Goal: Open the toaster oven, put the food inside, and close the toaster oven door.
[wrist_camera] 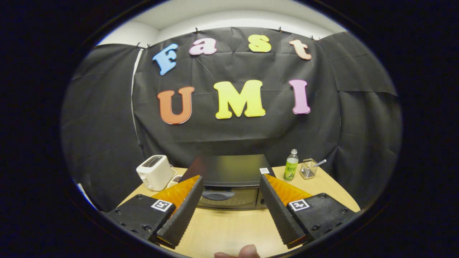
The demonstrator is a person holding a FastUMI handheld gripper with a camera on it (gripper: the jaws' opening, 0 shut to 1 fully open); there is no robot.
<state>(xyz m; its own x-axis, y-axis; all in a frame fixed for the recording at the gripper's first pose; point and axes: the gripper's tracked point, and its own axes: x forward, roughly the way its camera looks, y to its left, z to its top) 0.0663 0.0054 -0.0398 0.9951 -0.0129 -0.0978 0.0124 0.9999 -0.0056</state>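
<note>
The gripper (229, 182) hangs above the near part of the wooden table (229, 229), its two fingers spread wide with nothing between them but open air. Straight ahead, framed by the fingertips, stands the toaster oven (227, 175), a dark box set well back on the table against the booth wall. Its door (229, 199) faces the gripper and looks shut, and the handle (218, 195) sits along the door's upper part, its long axis running left to right, a little left of the midline between the fingers. That is the relation the next move likely turns on: the handle lies ahead of and below the fingertips, so the gripper would need to travel forward and down, then close across the bar from above and below. No food can be made out.

To the left of the oven stands a white toaster (155, 172). To the right stand a green bottle (291, 165) and, just beyond it, a small wire basket (308, 168) with a utensil in it. A fingertip (247, 252) of the person shows at the very near edge.
</note>
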